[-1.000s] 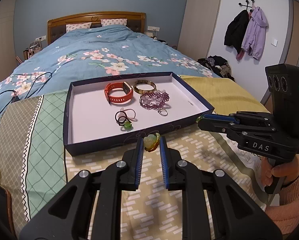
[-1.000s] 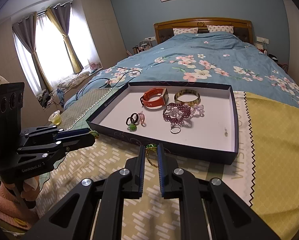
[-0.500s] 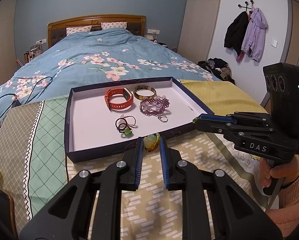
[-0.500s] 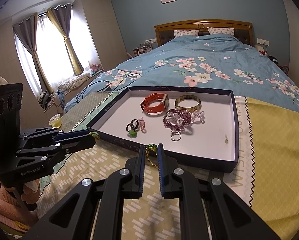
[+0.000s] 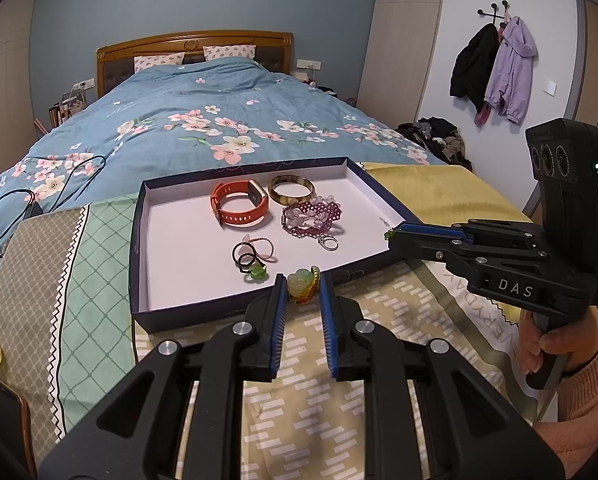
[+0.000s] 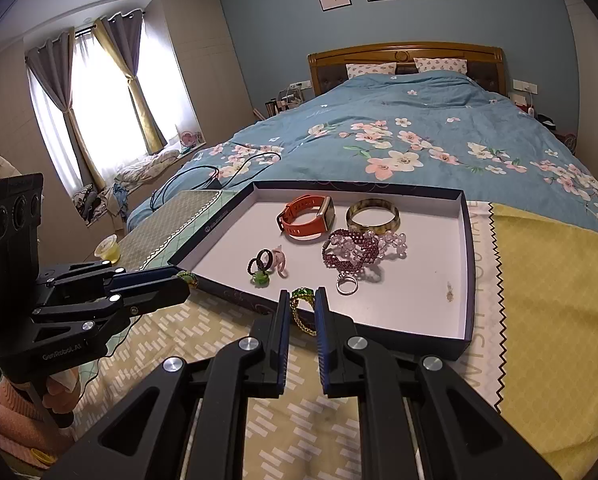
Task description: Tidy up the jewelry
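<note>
A dark blue tray with a white floor lies on the bed cover and shows in the right wrist view too. In it lie an orange watch, a brown bangle, a purple bead bracelet, a silver ring and small rings with a green stone. My left gripper is shut on a pale green flower pendant just above the tray's near wall. My right gripper is shut on a green beaded chain above the same wall.
The tray rests on a patterned cloth at the foot of a blue floral bed. Black cables lie at the left. A small yellow cup and a phone sit at the left edge.
Both grippers have lifted a little and drawn back from the tray with their jewelry still held. The tray's contents have not moved.
</note>
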`<state>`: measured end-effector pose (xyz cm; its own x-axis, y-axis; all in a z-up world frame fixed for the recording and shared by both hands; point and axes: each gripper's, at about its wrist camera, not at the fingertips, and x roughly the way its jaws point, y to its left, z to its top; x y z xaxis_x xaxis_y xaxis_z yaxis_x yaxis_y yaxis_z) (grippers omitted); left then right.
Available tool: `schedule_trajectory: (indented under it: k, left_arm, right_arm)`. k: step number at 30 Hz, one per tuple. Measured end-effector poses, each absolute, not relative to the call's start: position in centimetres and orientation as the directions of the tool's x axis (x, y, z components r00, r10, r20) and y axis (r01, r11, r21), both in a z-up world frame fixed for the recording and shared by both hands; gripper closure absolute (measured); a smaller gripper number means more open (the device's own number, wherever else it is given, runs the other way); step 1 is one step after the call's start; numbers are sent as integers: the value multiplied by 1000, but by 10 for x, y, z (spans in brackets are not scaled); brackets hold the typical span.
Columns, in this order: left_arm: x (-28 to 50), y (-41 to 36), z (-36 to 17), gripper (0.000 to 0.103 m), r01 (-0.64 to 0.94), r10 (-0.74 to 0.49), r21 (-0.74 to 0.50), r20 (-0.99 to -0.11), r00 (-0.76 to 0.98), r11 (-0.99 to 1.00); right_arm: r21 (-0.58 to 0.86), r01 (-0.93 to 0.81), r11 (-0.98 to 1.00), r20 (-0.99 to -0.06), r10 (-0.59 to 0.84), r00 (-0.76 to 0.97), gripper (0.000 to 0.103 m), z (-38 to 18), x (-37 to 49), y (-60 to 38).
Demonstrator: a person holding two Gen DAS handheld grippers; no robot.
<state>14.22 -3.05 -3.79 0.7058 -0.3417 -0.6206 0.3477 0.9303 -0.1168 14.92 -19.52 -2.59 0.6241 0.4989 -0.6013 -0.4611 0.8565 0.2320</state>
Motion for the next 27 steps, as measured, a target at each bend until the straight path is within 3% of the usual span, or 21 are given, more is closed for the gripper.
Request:
schedule_trajectory:
  k: [27]
  left_arm:
    - [159,-33,-34,86,339,-333,-113,-618,712,934]
  right_arm:
    - [228,-458,859,-599,495,630,92,-22,165,-196]
